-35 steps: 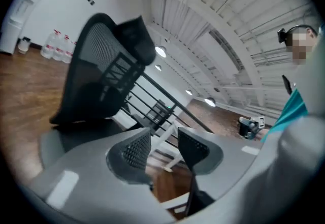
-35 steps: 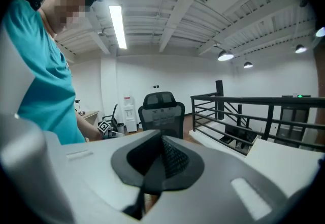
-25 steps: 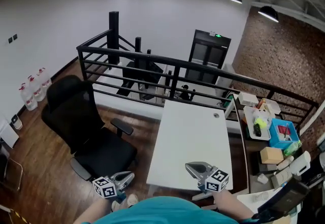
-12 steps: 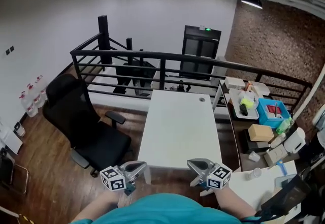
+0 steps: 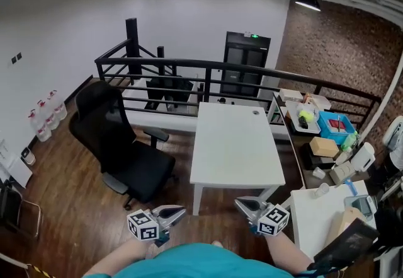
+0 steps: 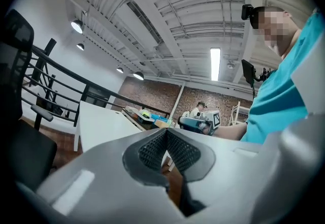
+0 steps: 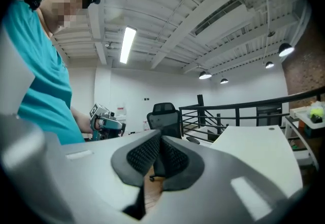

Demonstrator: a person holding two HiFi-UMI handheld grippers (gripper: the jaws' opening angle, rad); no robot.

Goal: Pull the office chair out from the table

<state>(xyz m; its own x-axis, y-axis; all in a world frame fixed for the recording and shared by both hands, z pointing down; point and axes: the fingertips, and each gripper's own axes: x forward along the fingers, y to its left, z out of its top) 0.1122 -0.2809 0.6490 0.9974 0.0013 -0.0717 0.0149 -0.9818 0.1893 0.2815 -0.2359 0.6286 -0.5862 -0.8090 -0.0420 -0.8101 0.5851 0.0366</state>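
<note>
We have drawn both tongs back off the desk point(image 5: 236, 144) since a second ago; the right pair then hung over its near edge. Left of the desk: office chair point(image 5: 126, 150), black, upright on the wooden floor point(image 5: 69, 207), apart from the desk's side. Before the desk's near left corner: left tongs point(image 5: 178, 210), pads together, nothing between. Before its near right corner: right tongs point(image 5: 241, 203), pads together, likewise empty. Right of the desk: blue bin point(image 5: 334, 127) among clutter.

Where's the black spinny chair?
In the head view, the office chair stands on the wooden floor left of the white table, clear of it, with the black railing behind it.
</note>
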